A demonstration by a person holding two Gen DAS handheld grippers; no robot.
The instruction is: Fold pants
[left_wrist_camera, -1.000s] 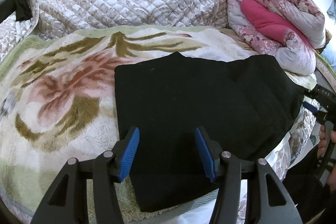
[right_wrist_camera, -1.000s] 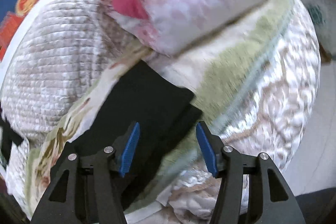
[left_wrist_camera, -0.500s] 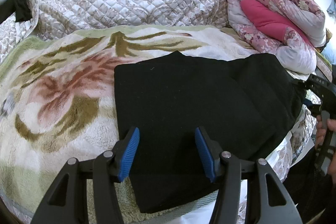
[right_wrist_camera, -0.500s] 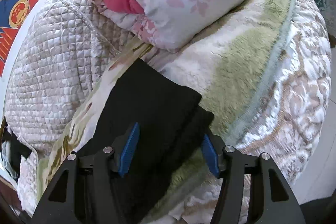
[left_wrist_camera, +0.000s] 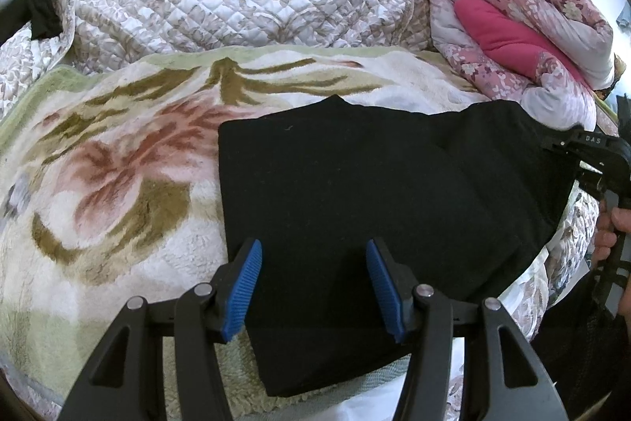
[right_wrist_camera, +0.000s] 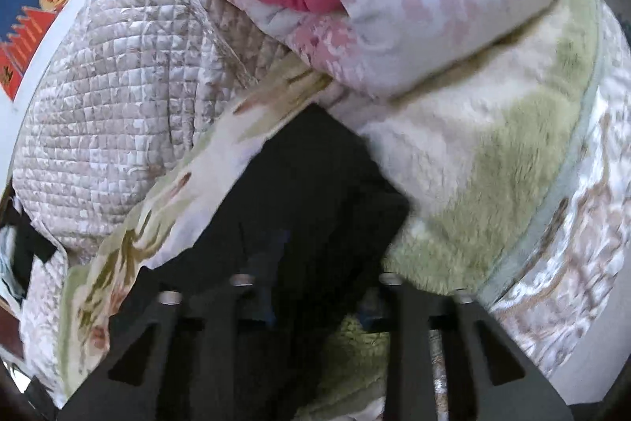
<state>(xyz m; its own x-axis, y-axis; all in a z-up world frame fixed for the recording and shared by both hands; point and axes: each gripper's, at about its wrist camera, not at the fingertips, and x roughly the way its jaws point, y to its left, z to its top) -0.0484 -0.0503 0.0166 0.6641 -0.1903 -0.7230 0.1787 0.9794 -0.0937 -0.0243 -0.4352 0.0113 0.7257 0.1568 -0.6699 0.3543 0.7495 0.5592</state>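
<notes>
Left wrist view: your left tool [left_wrist_camera: 311,287] hangs released over the near edge of the black pants [left_wrist_camera: 374,208], centre frame on the floral blanket [left_wrist_camera: 118,184].

Right wrist view: your right tool [right_wrist_camera: 315,306] is closing on the pants' end, lower centre. Likely next: grab near edge, fold across.

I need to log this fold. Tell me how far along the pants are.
Done: the black pants already lie folded into a flat block on the flowered blanket. In hand: the right gripper is closing on their end; the left gripper hovers open above them. Left: fold that end over.
</notes>
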